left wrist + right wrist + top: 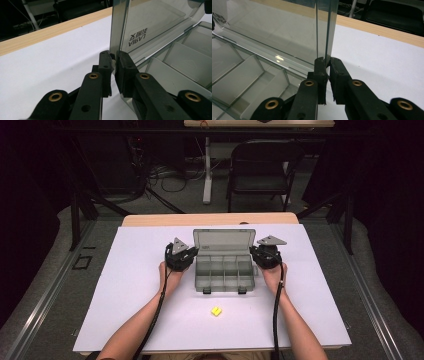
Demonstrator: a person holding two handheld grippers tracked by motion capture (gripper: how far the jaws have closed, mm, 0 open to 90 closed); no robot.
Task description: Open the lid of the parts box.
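Left tongs (113, 56) and right tongs (326, 61) clenched on upright lid (223, 241) edges. Uneven pull may twist lid, drag organizer box (223, 272) across desk (125, 310).

One clear plastic compartment box (223, 267) sits at the centre of the frame, with one lid (224, 242) raised behind it. Its tray shows two rows of compartments; the exact number of cells is hard to tell. One small yellow block (216, 311) lies below centre. Two claws are present: the left claw (186, 256) at the box's left edge, the right claw (260, 255) at its right edge. One white surface (125, 290) carries everything. One folding chair (262, 167) stands at upper centre-right.
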